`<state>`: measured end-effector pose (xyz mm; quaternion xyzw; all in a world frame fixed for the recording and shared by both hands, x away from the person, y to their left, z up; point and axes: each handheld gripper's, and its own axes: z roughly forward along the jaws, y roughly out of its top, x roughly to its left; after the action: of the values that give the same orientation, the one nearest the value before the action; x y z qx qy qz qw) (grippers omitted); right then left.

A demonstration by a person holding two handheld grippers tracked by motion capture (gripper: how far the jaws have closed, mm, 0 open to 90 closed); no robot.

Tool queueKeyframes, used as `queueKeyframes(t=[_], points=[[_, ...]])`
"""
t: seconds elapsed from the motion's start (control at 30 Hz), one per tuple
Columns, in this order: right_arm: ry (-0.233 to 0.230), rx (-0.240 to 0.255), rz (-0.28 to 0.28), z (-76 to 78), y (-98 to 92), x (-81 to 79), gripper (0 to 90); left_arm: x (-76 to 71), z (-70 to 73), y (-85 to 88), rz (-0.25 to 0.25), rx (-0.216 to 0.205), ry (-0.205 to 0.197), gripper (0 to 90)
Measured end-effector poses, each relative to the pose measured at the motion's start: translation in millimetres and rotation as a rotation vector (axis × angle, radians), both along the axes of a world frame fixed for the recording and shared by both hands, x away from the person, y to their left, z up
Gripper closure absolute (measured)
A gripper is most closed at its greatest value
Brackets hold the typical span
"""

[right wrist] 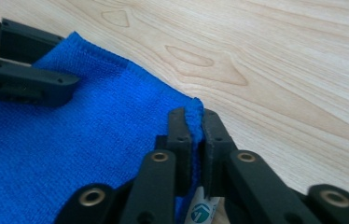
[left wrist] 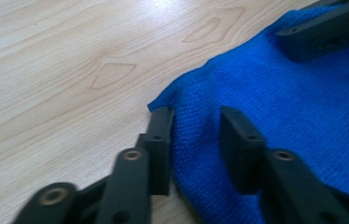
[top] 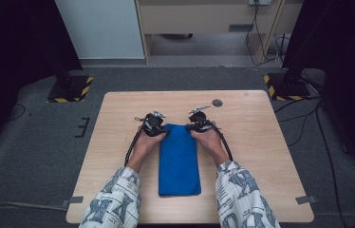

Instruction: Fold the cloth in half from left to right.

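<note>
One wooden table (top: pixel 261 156) bears one folded blue cloth (top: pixel 179 161), lying lengthwise at the table's middle. Two grippers work its far corners, probably to lift or fold that edge. The right gripper (right wrist: pixel 194 122) is clenched on the far-right corner. The left gripper (left wrist: pixel 195 126) straddles the far-left corner, its jaws apart, not yet pinching. One label (right wrist: pixel 201 211) shows beneath the cloth's edge.

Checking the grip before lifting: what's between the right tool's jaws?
In the right gripper view, the blue cloth's corner edge is pinched between the right tool's jaws.
</note>
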<state>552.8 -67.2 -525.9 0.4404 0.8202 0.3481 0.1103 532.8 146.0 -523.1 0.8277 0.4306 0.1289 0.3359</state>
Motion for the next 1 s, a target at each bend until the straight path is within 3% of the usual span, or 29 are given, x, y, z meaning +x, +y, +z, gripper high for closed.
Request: queueKeyframes(t=[0.17, 0.23, 0.63, 0.87, 0.93, 1.0], points=[[-0.002, 0.002, 0.010, 2.8, 0.1, -1.5, 87.0, -1.5, 2.2, -1.7, -0.014, -0.003, 0.005, 82.4], [-0.011, 0.000, 0.014, 6.0, 0.0, -2.9, 87.1, -2.8, 5.3, -2.3, -0.015, -0.003, -0.006, 84.2], [-0.072, 0.009, 0.031, 32.3, 0.5, -14.9, 87.3, -13.8, 27.3, -5.4, -0.011, -0.035, -0.088, 85.1], [-0.102, 0.021, 0.034, 46.6, -1.6, -12.2, 87.3, -11.8, 40.7, -5.0, -0.018, -0.036, -0.123, 85.2], [-0.108, 0.025, 0.036, 50.6, -2.3, -11.1, 87.3, -11.4, 42.5, -3.5, -0.004, -0.064, -0.126, 85.2], [-0.115, 0.029, 0.032, 53.8, -3.6, -11.0, 87.3, -11.6, 43.8, -3.2, -0.003, -0.058, -0.133, 85.3]])
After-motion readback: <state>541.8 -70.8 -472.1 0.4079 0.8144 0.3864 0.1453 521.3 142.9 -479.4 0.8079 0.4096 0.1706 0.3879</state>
